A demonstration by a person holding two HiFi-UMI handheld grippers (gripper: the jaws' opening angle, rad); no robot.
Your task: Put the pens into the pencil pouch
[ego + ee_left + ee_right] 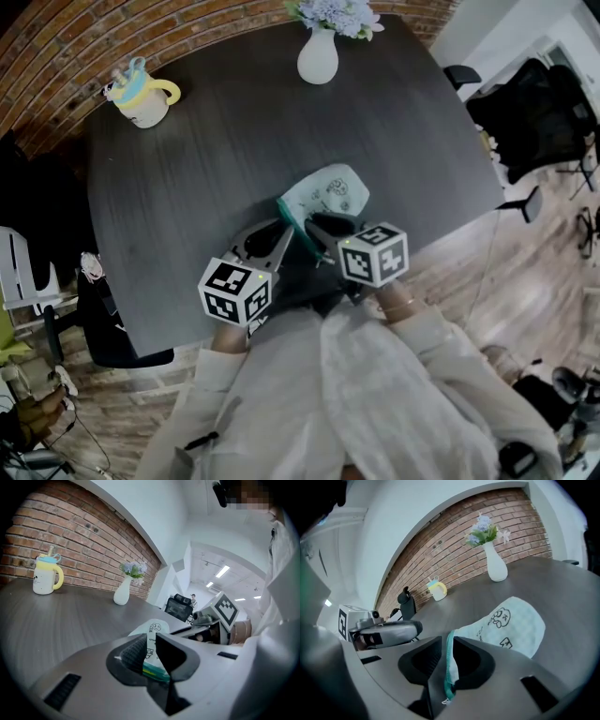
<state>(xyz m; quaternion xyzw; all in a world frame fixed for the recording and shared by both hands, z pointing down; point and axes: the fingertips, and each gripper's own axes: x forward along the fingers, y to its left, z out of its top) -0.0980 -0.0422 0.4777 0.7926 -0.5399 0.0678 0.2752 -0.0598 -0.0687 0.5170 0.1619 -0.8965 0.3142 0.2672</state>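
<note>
Jaws of the left gripper (151, 644) pinch the near, open end of the pouch (330, 192), those of the right gripper (449, 645) stand loose around its zip edge alongside, and the pouch stretches lengthwise toward the vase (318, 54), no pens visible.

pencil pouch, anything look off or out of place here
Nothing spilled or damaged. The pencil pouch lies on the table with its near edge lifted, pinched by the left gripper and standing loose between the open jaws of the right gripper. One oddity: no pens show in any view. The mug and vase stand upright.
</note>
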